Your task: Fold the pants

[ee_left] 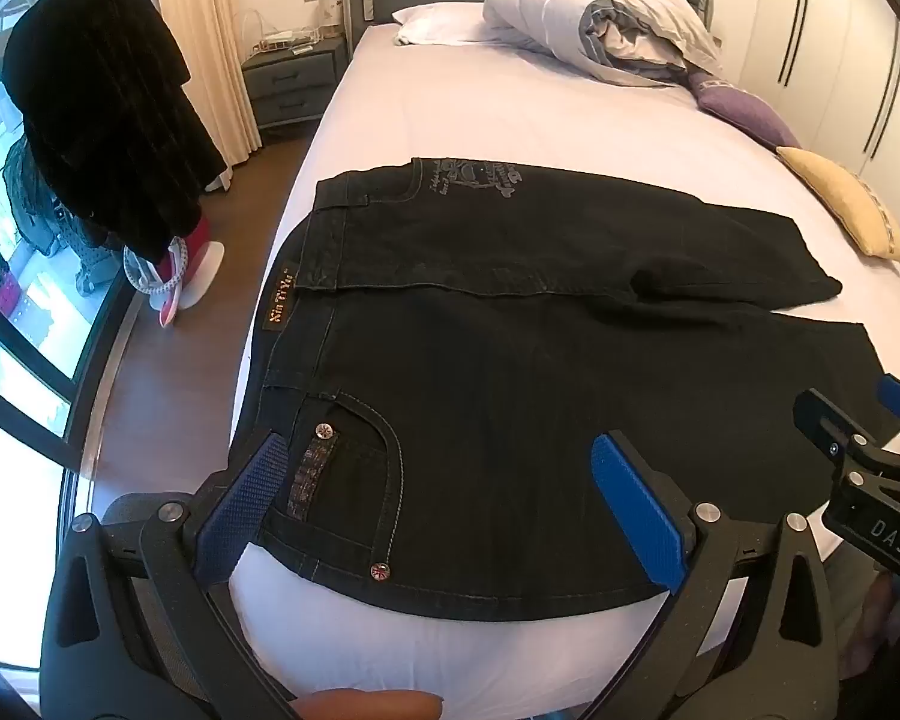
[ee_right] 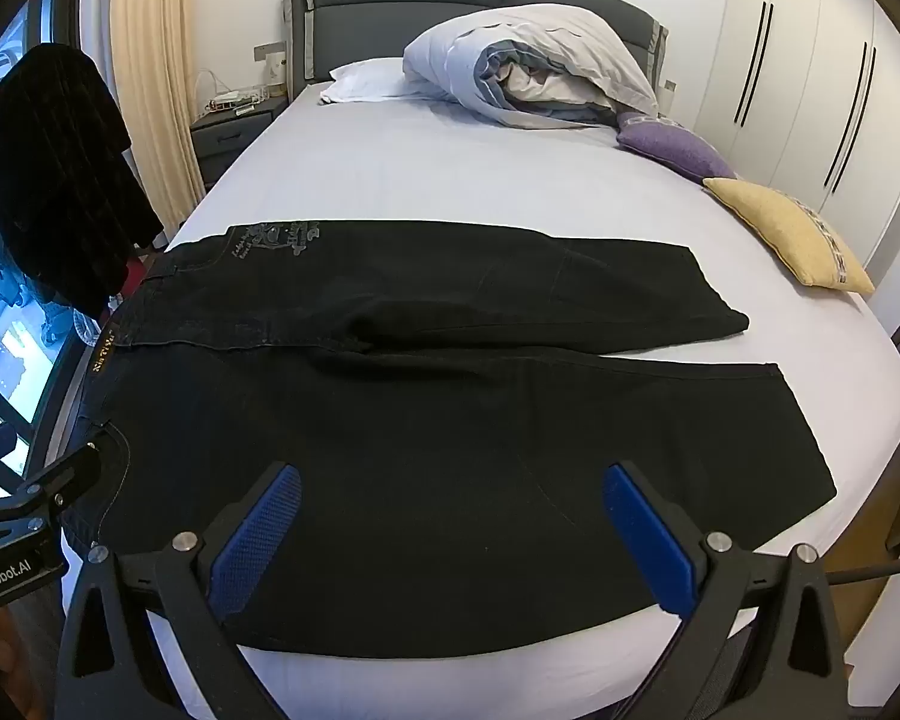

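Observation:
Black jeans (ee_left: 510, 360) lie flat on the white bed (ee_left: 480, 120), back side up, waistband to the left, both legs stretched to the right. My left gripper (ee_left: 444, 468) is open and empty, hovering over the near back pocket (ee_left: 342, 492) by the waistband. My right gripper (ee_right: 450, 498) is open and empty above the near leg of the jeans (ee_right: 450, 420), close to the bed's front edge. The right gripper also shows in the left wrist view (ee_left: 870, 468), and the left gripper in the right wrist view (ee_right: 42, 492).
A rolled duvet (ee_right: 528, 66) and white pillow (ee_right: 366, 81) lie at the headboard. Purple (ee_right: 672, 147) and yellow (ee_right: 792, 234) cushions sit at the bed's right edge. A black garment (ee_left: 102, 120) hangs at the left by the window, near a grey nightstand (ee_left: 288, 84).

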Motion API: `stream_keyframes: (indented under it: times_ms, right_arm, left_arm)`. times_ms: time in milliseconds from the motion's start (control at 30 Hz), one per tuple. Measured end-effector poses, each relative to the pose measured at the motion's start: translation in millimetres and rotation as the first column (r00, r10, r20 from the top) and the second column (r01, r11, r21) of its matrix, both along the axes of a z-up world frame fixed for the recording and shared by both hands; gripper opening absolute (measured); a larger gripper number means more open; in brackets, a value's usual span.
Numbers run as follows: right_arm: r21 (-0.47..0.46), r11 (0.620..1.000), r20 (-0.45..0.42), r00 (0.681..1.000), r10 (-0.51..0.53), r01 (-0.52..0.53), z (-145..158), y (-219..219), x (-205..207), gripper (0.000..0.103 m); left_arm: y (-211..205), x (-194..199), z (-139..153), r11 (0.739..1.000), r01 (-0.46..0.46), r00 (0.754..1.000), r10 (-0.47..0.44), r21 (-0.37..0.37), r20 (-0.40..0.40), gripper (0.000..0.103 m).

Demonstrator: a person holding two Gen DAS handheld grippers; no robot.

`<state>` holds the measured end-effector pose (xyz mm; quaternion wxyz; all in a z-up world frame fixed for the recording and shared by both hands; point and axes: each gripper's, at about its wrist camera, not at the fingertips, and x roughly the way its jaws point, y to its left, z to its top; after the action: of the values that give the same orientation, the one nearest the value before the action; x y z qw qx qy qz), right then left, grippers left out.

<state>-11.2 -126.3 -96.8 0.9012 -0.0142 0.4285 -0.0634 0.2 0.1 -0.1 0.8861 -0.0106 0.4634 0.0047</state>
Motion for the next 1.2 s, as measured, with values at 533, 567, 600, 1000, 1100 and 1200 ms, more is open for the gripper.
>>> stream_keyframes:
  times_ms: [533, 567, 600, 1000, 1100, 1200]
  right_arm:
    - [0.002, 1.000, -0.012, 1.000, 0.001, -0.001, -1.0, -1.3, 0.5, 0.103]
    - [0.002, 1.000, -0.012, 1.000, 0.001, -0.001, -2.5, -1.1, 0.4, 0.103]
    - [0.003, 1.000, -0.012, 1.000, 0.001, -0.001, -2.2, -1.2, 0.4, 0.103]
    - [0.004, 1.000, -0.016, 1.000, 0.001, 0.000, -2.8, -0.1, 1.0, 0.103]
    - [0.004, 1.000, -0.017, 1.000, 0.000, 0.000, -3.2, 0.0, 1.0, 0.103]
    - [0.004, 1.000, -0.018, 1.000, 0.000, 0.001, -3.5, 0.1, 0.9, 0.103]
  left_arm:
    - [-0.6, -0.1, 0.4, 1.000, 0.002, 1.000, -0.002, 0.010, 0.007, 0.103]
    - [-0.6, -0.1, 0.4, 1.000, 0.002, 1.000, -0.002, 0.010, 0.007, 0.103]
    - [-0.7, 0.0, 0.4, 1.000, 0.002, 1.000, -0.002, 0.010, 0.007, 0.103]
    - [-0.8, 0.0, 0.6, 1.000, 0.001, 1.000, -0.002, 0.011, 0.006, 0.103]
    - [-0.8, 0.0, 0.6, 1.000, 0.002, 1.000, -0.002, 0.010, 0.006, 0.103]
    - [-1.0, 0.1, 0.6, 1.000, 0.002, 1.000, -0.002, 0.011, 0.007, 0.103]
